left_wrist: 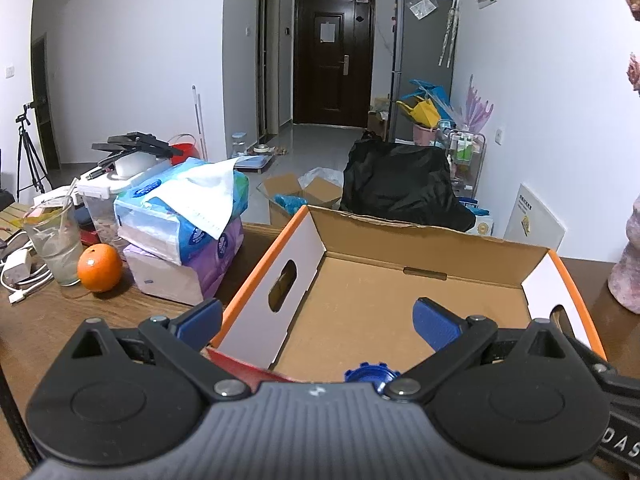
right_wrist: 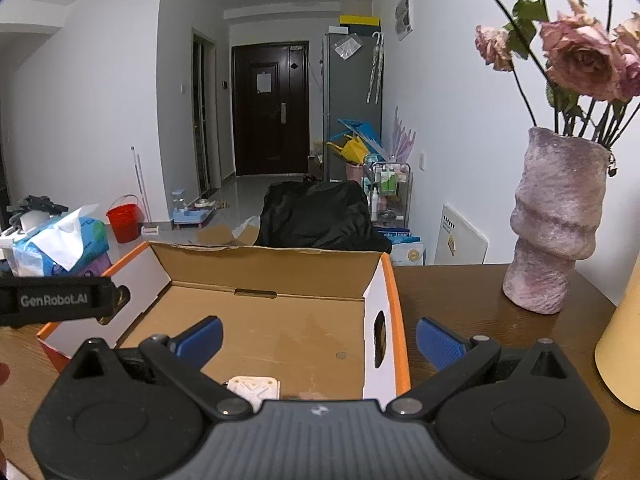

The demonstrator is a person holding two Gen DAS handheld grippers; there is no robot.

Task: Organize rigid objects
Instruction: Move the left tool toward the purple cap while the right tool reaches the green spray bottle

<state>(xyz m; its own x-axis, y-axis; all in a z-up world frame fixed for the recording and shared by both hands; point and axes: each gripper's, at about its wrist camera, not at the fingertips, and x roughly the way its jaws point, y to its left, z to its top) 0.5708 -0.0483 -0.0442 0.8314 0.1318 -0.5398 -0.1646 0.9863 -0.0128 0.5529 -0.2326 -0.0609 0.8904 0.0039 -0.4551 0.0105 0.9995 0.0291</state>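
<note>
An open cardboard box (left_wrist: 420, 248) with orange and white walls sits on the brown table; in the right wrist view the same box (right_wrist: 276, 272) fills the middle. My left gripper (left_wrist: 318, 320) hangs open over the box's near left part, nothing between its blue fingers. Just below it a blue ridged cap (left_wrist: 370, 372) and a red flat object (left_wrist: 244, 366) peek out inside the box. My right gripper (right_wrist: 318, 338) is open above the box's right wall. A white square part (right_wrist: 252, 388) lies on the box floor, partly hidden by the gripper body.
Left of the box stand stacked tissue packs (left_wrist: 188, 216), an orange (left_wrist: 99, 268), a glass (left_wrist: 54, 240) and cables. A pink vase (right_wrist: 554, 220) with dried roses stands to the right, beside a yellow object (right_wrist: 622, 340). The left gripper's strap (right_wrist: 56, 300) crosses the box's left wall.
</note>
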